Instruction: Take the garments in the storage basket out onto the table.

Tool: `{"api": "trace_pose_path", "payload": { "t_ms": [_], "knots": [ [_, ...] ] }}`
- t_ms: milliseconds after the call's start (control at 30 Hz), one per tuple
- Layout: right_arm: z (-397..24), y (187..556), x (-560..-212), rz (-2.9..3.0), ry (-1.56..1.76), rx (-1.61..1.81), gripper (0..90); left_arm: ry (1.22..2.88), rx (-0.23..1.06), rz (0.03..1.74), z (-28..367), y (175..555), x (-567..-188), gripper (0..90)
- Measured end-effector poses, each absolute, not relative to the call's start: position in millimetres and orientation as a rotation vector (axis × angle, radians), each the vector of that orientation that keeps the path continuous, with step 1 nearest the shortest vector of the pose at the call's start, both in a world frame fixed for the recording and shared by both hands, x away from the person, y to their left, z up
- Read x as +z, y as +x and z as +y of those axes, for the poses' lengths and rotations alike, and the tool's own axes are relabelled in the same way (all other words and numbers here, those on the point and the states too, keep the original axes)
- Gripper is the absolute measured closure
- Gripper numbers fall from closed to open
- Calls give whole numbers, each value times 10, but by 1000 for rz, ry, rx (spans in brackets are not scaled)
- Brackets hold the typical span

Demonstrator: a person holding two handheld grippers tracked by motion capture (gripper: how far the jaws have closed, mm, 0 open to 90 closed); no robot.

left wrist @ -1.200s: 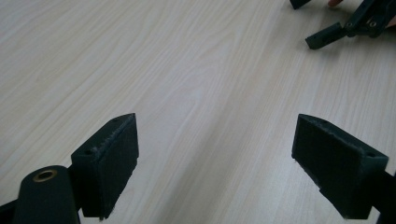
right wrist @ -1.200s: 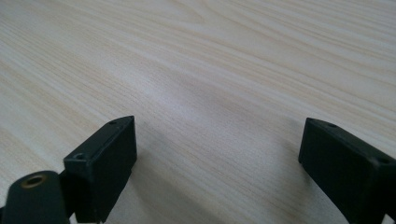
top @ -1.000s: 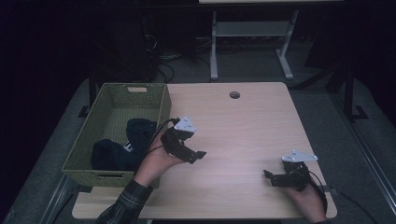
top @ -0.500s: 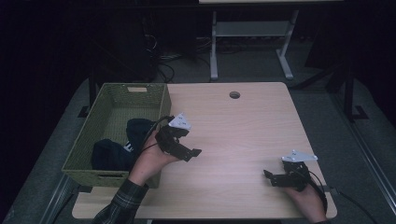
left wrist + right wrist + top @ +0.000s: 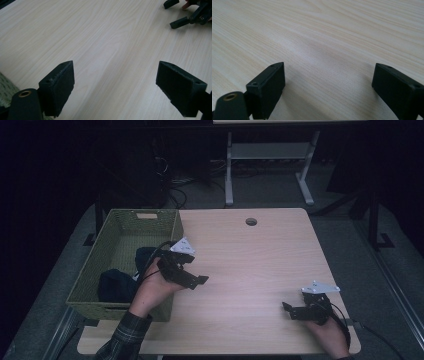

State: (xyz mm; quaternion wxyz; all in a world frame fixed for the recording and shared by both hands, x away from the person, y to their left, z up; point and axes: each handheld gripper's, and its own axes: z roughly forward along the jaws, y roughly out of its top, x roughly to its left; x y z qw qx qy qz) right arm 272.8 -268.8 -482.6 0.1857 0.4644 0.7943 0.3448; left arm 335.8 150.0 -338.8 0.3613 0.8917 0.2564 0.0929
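Observation:
My left gripper is held above the table's left part, right beside the green woven basket, jaws open and empty. In the left gripper view my left gripper faces bare wood, with the right gripper far off at the top right. Dark blue cloth lies in the basket, partly hidden by the left hand. My right gripper rests low near the table's front right edge, open with nothing between the jaws. The right gripper view shows my right gripper close over plain wood.
The light wooden table has a round cable hole at its far middle. A white desk frame stands on the dark floor behind. The basket fills the table's left edge.
My left hand and gripper have drawn back a little toward the basket and up. The right gripper has stayed in place.

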Motion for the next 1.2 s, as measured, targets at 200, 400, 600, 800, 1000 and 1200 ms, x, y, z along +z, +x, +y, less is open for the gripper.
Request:
{"api": "trace_pose_path", "payload": {
  "t_ms": [200,400,600,800,1000,1200],
  "knots": [
    [-2689,2729,-4826,2238,1307,971,110,2283,239,689,1594,3360,-3330,148],
    [-2689,2729,-4826,2238,1306,971,110,2273,239,717,1684,3357,-3286,148],
    [-2689,2729,-4826,2238,1307,971,110,2274,242,735,1767,3356,-3250,148],
    [-2688,2728,-4825,2238,1308,971,110,2272,254,762,1856,3348,-3213,148],
    [-2688,2728,-4826,2237,1308,971,110,2280,269,784,1945,3345,-3182,148],
    [-2687,2728,-4825,2237,1310,971,110,2278,277,819,2041,3331,-3161,148]
  ]
}}
